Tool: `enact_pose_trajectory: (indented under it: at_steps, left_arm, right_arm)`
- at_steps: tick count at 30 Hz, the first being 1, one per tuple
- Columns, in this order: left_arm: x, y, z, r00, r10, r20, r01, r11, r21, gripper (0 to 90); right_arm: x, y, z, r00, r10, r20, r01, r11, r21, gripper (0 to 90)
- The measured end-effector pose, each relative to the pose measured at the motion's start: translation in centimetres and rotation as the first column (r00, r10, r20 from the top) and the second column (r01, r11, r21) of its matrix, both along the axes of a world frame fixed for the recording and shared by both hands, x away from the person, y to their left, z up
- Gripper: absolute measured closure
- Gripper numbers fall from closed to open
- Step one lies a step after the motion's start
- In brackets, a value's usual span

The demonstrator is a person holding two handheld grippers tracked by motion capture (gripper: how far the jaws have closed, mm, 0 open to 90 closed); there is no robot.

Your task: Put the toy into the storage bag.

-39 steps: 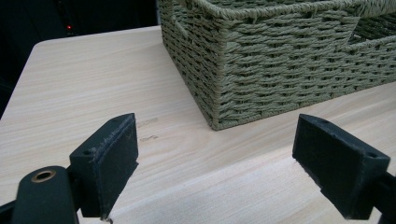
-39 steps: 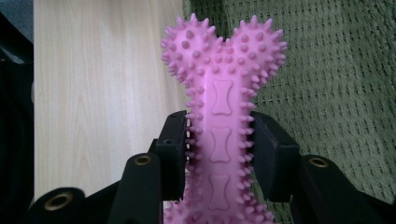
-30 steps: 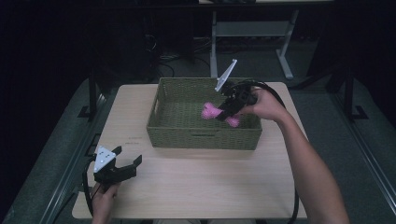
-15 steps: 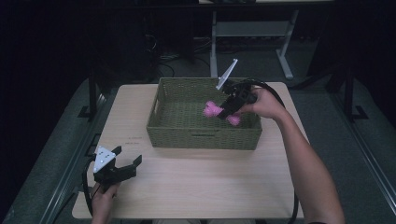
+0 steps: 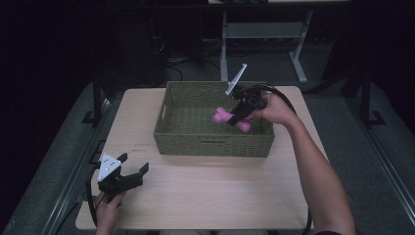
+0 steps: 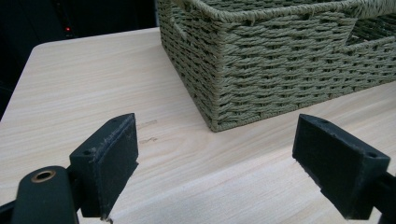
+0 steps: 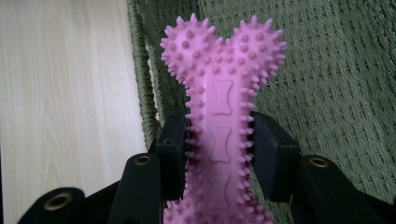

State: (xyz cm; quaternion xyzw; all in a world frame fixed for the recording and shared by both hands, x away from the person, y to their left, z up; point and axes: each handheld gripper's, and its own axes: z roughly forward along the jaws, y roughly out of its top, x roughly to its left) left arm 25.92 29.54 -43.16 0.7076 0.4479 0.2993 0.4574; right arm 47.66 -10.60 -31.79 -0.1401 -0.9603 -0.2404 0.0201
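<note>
High view: my right gripper (image 5: 237,117) is over the right half of the green woven basket (image 5: 169,125), clamped on a pink spiky bone toy (image 5: 223,116). One knobby end of the toy sticks out left of the gripper, the other shows lower right. Toy looks held above the basket floor; can't tell if it touches. Basket sits on the far half of the light wood desk (image 5: 215,196). My left gripper (image 5: 133,172) is at the near left corner of the desk, well apart from the basket, jaws spread wide, nothing in them.

Left gripper view: my jaws stand wide apart just over the desk (image 6: 93,74), holding nothing. Basket corner (image 6: 261,65) is ahead, a handle cutout in its wall at right.

Right gripper view: jaws closed on the middle of the toy (image 7: 223,93), its two-lobed end pointing up, small bone shapes embossed along the shaft. Behind it is the basket's woven floor (image 7: 336,70) and rim, with desk (image 7: 60,84) at left.
</note>
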Motion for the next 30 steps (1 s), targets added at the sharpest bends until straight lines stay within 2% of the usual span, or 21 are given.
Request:
enact_pose_trajectory:
  at_steps: [14, 30]
  left_arm:
    - [0.0, 0.1, 0.0, 1.0000, 0.002, -0.001, -0.002, 1.0000, -0.001, 13.8]
    - [0.0, 0.0, 0.0, 1.0000, -0.001, -0.001, 0.001, 1.0000, -0.001, 13.9]
  right_arm:
    - [0.6, 0.3, -1.1, 0.9998, -0.005, -0.020, 0.005, 1.000, -0.020, 58.0]
    - [1.1, 0.2, -2.5, 0.9988, -0.019, -0.044, 0.019, 1.000, -0.017, 57.8]
